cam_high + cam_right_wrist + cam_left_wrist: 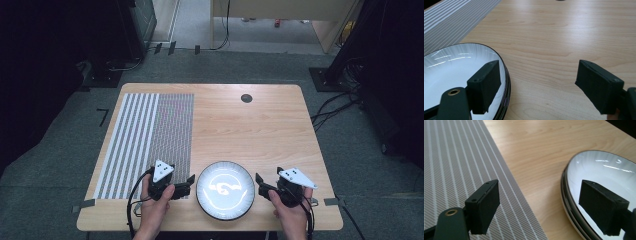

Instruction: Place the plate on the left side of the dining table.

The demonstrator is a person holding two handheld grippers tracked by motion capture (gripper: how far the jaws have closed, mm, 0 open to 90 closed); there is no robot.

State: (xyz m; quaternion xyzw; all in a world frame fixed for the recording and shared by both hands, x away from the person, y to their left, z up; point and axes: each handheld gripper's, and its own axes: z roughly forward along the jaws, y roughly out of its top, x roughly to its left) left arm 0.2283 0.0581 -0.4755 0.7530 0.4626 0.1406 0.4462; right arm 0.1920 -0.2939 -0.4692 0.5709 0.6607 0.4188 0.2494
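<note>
Plate [225,190]: white with a dark rim, lying flat near the front edge of the wooden table [240,125], between the two grippers.
Left gripper [186,186]: held at the plate's left edge, jaws wide apart, one over the striped mat [145,140], the other over the plate's rim; it grips nothing.
Right gripper [261,186]: held at the plate's right edge, jaws wide apart, one over the rim, the other over bare wood; it grips nothing.
</note>
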